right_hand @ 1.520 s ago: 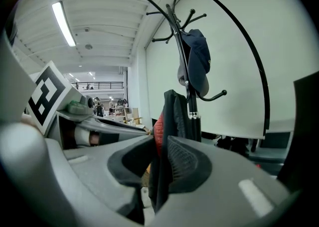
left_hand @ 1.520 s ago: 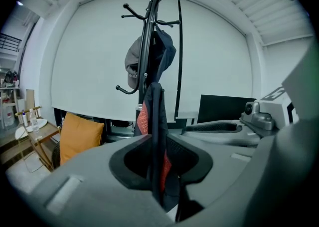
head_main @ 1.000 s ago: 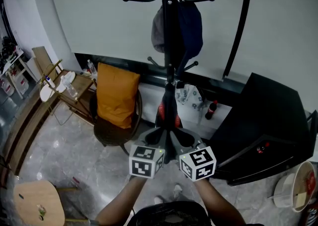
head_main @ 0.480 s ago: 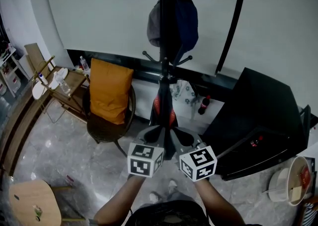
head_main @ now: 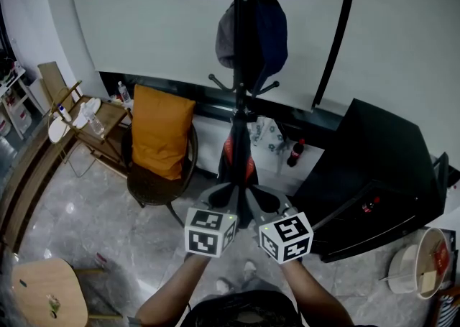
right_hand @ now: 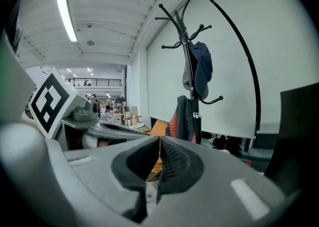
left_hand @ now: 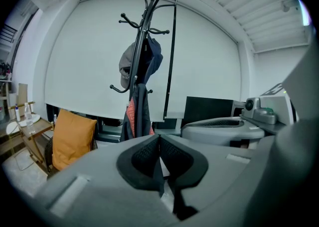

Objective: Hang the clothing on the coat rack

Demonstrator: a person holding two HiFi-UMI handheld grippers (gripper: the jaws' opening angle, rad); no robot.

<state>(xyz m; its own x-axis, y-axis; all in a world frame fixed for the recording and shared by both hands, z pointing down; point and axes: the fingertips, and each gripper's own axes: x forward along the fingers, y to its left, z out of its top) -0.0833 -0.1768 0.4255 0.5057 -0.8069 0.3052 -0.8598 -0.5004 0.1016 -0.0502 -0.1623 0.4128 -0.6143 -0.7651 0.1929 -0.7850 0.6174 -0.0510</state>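
A black coat rack stands straight ahead against the white wall. A grey cap and a navy cap hang on its upper hooks. Lower down hangs a dark jacket with red lining. My left gripper and right gripper are held side by side below the rack, short of the jacket, both shut and empty. In the left gripper view the rack and jacket rise beyond the left gripper. In the right gripper view the jacket hangs beyond the right gripper.
A chair with an orange cushion stands left of the rack. A black cabinet is on the right. A curved black lamp pole leans beside the rack. A wooden folding table, a round stool and a bucket stand around.
The head view has shifted slightly, so the rack and chair sit a little differently. Both grippers stay shut, side by side, in the same spot.
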